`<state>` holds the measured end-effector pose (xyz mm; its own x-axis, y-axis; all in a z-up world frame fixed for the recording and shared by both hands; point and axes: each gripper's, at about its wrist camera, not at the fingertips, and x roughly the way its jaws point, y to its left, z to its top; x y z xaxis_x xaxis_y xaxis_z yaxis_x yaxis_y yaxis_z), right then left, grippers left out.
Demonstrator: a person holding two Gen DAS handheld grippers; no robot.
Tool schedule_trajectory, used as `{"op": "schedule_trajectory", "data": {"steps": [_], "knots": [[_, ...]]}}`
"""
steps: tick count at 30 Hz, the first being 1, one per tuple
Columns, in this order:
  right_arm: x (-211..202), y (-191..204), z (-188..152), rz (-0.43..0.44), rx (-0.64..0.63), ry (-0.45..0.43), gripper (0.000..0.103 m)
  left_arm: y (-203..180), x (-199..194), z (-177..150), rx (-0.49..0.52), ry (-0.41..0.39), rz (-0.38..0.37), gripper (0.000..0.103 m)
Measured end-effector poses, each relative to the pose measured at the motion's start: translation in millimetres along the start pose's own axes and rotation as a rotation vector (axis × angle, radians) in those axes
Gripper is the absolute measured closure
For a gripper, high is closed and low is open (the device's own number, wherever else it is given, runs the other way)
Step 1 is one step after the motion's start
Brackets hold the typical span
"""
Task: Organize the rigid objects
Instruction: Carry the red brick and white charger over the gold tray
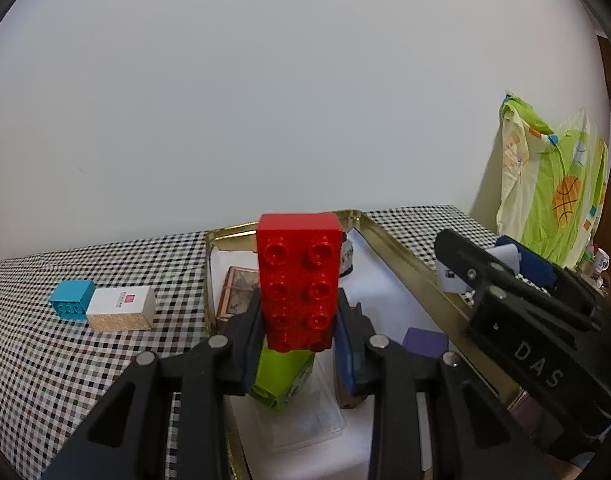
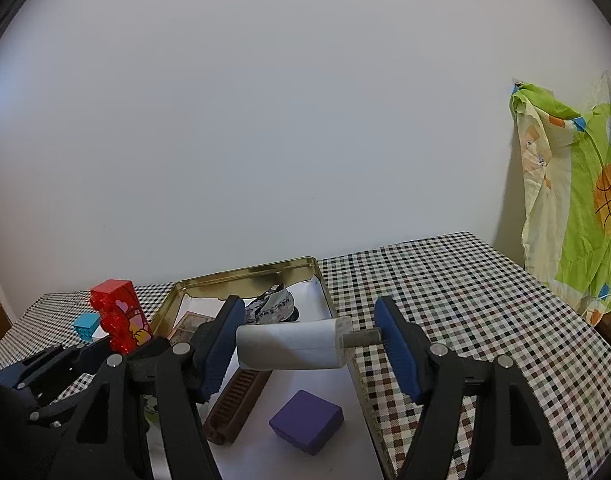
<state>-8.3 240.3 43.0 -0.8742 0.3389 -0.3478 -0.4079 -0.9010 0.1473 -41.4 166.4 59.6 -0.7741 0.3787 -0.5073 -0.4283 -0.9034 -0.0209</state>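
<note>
Left gripper (image 1: 299,320): clamped tight on the red brick (image 1: 299,276), pinched low on its long sides so most of it sticks up above the pads. It looks like it was grabbed that way to leave the top end free for lowering in.

Right gripper (image 2: 305,342): a white charger plug (image 2: 291,344) is caught lengthwise between the blue pads (image 2: 221,344), body against one pad and metal prongs against the other. Pretty wide stance, since the plug is spanned end to end.

Where the red brick is: held in the air over the near left part of the gold tin (image 1: 405,264), right above a green brick (image 1: 281,376) that is already lying inside.

Where the plug is: also carried over the tin, around its middle, not set down yet.

Already in the tin: purple block (image 2: 305,420), brown ridged bar (image 2: 237,404), a framed picture card (image 1: 237,292) toward the far left corner, and a dark patterned thing at the far end that can't be made out.

Still out on the table (image 1: 65,360): a teal brick (image 1: 71,300) and a white box (image 1: 121,306), touching each other, well off toward the table's left edge.

Why it's like this (guess): the tin seems to be the collection spot, so both pieces are probably being brought in together for drop-off.

Watch out: little free floor is left under the red brick.
</note>
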Motion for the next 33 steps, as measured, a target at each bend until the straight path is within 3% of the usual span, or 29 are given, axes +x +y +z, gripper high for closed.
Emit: {"op": "schedule_trajectory", "data": {"steps": [14, 33], "knots": [[10.0, 5.5, 0.5, -0.005, 0.007, 0.035, 0.033, -0.5, 9.8, -4.0, 0.010, 0.044, 0.036, 0.073], [23.4, 10.8, -0.5, 0.009, 0.004, 0.097, 0.033, -14.8, 9.3, -5.7, 0.064, 0.043, 0.057, 0.073]]}}
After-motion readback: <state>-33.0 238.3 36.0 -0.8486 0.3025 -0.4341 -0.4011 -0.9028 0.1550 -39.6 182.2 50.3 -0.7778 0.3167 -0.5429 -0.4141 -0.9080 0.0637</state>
